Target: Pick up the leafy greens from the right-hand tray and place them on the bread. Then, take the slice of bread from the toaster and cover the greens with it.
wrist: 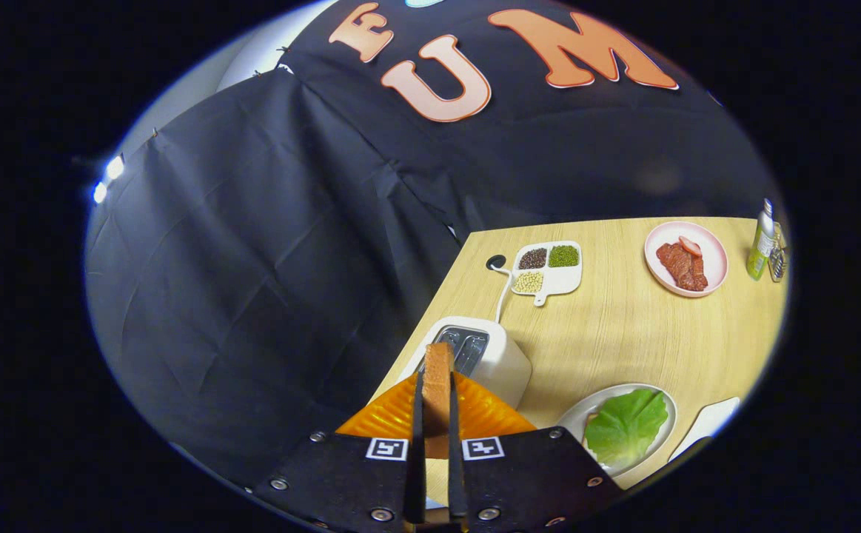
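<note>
Tabletop (622,333) lies open beyond toaster (486,355); jaws pinch bread slice (437,385).

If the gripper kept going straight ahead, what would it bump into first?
Probably the toaster. The gripper is shut on the bread slice, and the toaster sits just beyond it, though it may be lower.

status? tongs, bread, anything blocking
Tongs shut on toasted brown bread slice, lifted above white toaster. Green leafy lettuce already on grey plate. Path there looks clear.
</note>
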`<state>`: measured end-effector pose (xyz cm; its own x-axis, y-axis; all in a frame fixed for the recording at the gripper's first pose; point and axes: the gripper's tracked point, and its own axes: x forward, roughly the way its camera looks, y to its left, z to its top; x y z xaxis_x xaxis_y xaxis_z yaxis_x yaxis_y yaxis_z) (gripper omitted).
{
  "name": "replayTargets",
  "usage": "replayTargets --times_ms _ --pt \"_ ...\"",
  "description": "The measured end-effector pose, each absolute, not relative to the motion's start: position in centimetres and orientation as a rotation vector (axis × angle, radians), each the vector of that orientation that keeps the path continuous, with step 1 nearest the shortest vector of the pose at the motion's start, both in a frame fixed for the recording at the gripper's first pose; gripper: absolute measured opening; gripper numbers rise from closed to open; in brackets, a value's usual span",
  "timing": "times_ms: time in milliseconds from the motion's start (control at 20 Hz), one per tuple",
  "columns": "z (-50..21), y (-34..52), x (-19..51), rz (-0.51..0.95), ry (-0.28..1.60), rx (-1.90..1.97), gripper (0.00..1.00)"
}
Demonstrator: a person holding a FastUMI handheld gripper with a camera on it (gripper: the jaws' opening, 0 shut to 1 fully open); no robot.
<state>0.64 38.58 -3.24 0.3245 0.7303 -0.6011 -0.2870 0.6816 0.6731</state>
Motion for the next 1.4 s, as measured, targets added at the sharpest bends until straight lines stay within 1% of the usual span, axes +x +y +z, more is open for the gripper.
replayTargets --times_ms 300,1050,1300,1400 --pt "-5.5 33.9 0.4 0.657 1.044 0.554 0.12" --pt "-16.9 26.1 -2.5 0.562 1.159 0.667 0.12" --pt "-21.3 25.1 -4.1 0.577 1.212 0.683 0.12" --pt "-23.2 24.2 -4.1 0.553 1.210 0.643 0.12"
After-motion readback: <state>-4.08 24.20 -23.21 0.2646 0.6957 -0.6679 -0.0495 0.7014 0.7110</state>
